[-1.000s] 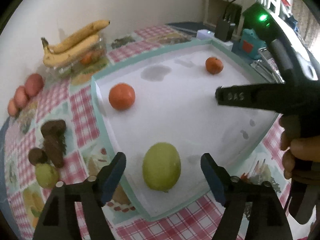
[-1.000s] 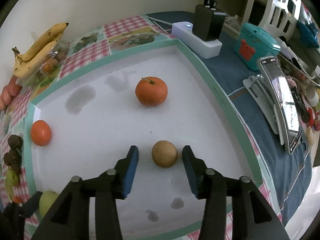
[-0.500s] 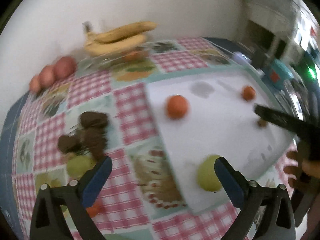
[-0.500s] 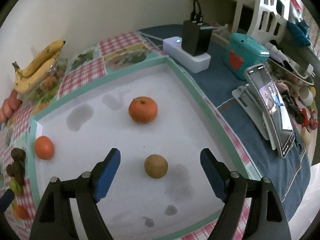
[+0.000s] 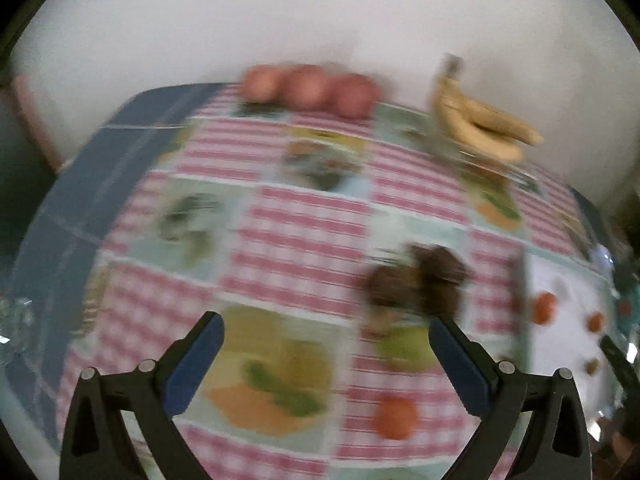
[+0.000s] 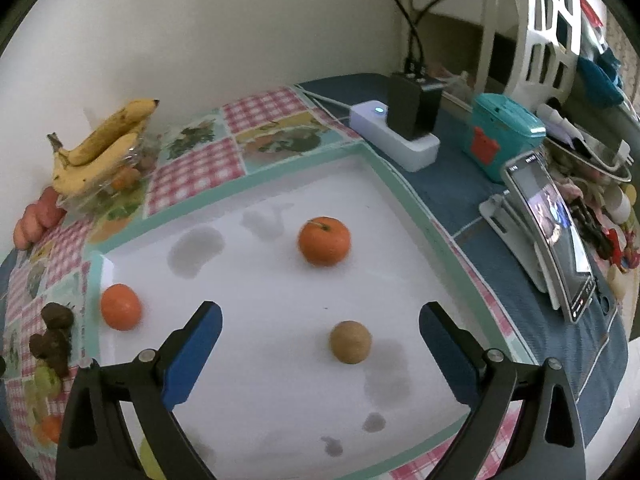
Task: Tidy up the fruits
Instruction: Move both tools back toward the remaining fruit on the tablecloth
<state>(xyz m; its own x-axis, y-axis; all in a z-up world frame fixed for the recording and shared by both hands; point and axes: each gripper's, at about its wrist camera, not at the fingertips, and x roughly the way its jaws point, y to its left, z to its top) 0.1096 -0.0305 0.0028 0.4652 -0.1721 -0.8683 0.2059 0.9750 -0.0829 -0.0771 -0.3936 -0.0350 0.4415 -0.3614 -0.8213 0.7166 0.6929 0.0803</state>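
Blue-padded, the right tool [image 6: 320,354] has just been opening and gapes wide over the white mat [image 6: 256,360], gripping nothing; a small brown fruit [image 6: 351,342] lies on the mat between its fingers, touching neither. Beyond that fruit sits an orange [image 6: 324,241], and a second orange [image 6: 120,307] rests by the mat's left edge. Bananas [image 6: 100,144] lie off the mat, far left by the wall. The left tool [image 5: 326,364] also stands fully spread and empty, over the checked counter [image 5: 304,240] left of the mat; the view is blurred. A green fruit [image 5: 404,346] and dark brown lumps [image 5: 416,284] lie near its right finger.
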